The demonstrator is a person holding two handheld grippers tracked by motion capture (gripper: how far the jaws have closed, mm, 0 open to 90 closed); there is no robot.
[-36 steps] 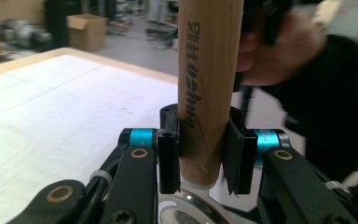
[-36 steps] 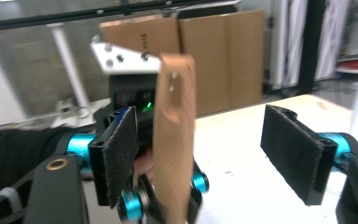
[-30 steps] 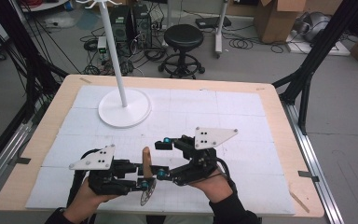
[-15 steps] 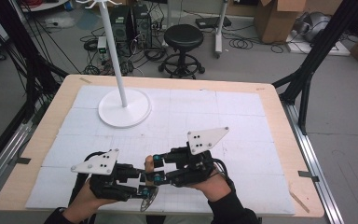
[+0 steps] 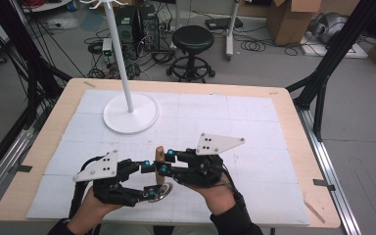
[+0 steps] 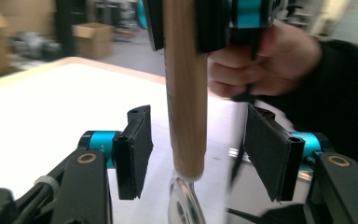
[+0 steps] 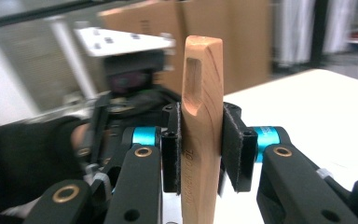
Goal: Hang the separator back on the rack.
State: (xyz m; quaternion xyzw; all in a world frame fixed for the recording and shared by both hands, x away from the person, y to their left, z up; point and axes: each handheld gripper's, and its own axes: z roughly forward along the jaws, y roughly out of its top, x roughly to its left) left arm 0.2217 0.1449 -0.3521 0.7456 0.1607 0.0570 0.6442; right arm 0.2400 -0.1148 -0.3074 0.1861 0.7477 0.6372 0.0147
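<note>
Right gripper view: my right gripper (image 7: 200,154) clamps the wooden handle (image 7: 201,116) upright. My left gripper (image 6: 193,154) gapes wide around it, pads clear of the wood.

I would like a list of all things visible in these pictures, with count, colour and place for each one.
wooden handle: one, light brown, upright, clamped by the right gripper, between the left gripper's open jaws
metal head: one, silver, at the handle's lower end, on the table
stand: one, white, round base with pole, far left of the table
table: one, wooden rim, white top
stool: one, black, on the floor beyond the table
left gripper: one, black, near edge
right gripper: one, black, near edge
</note>
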